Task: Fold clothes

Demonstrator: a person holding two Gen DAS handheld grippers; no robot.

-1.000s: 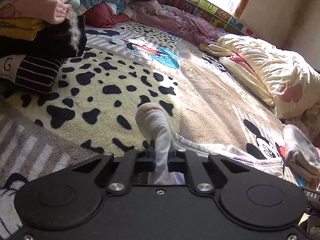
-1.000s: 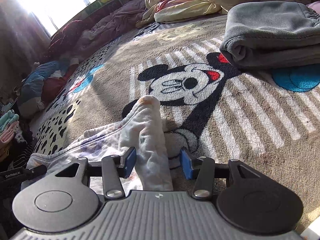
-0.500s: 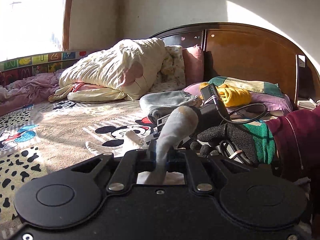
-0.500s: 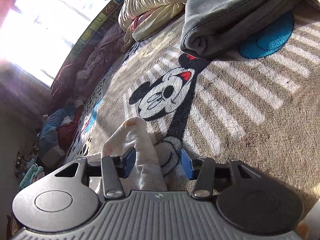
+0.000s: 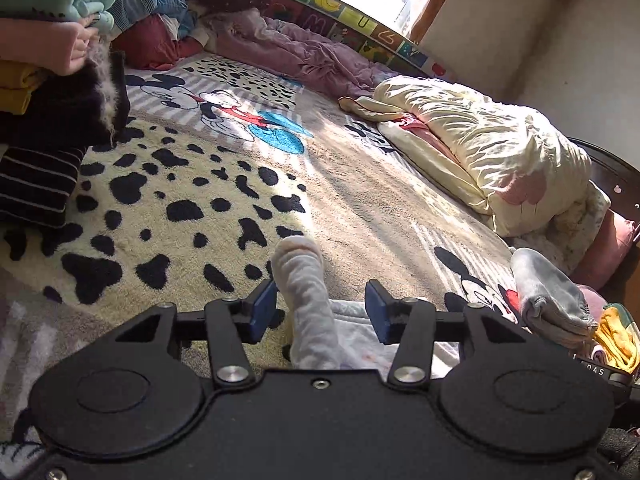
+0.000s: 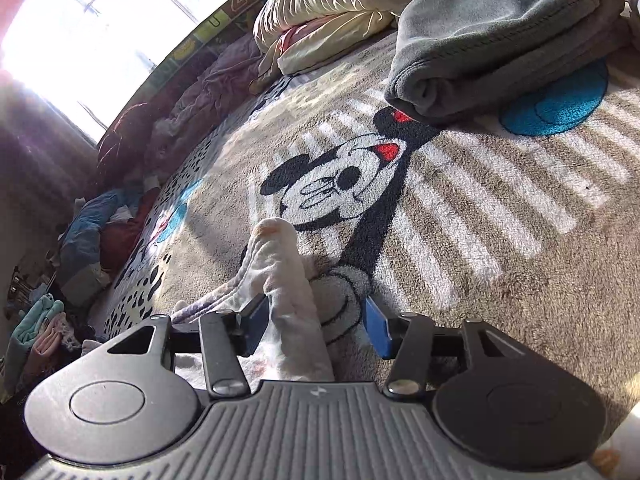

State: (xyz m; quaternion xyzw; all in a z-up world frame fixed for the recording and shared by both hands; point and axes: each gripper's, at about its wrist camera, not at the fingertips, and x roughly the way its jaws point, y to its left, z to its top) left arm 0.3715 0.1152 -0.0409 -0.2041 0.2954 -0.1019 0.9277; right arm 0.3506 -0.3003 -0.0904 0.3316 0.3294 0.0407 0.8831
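A small white garment lies on the cartoon-mouse blanket (image 5: 360, 184). In the left wrist view a bunched fold of the garment (image 5: 304, 292) stands between the blue pads of my left gripper (image 5: 320, 314); the jaws are opening and the pads no longer press on it, though the cloth leans by the left pad. In the right wrist view another fold of the same garment (image 6: 284, 280) rises between the pads of my right gripper (image 6: 316, 330); its jaws are opening too, with a wide gap on the right side.
A stack of folded clothes (image 5: 44, 92) stands at the left. Folded grey trousers (image 6: 504, 36) lie at the right, near a yellow item (image 5: 616, 340). A cream quilt (image 5: 492, 152) and a purple sheet (image 5: 304, 56) lie at the back under the window.
My left gripper, shut on the white fold before, swung toward the headboard and back, and its jaws have come apart. The right gripper rolled and its jaws widened a little.
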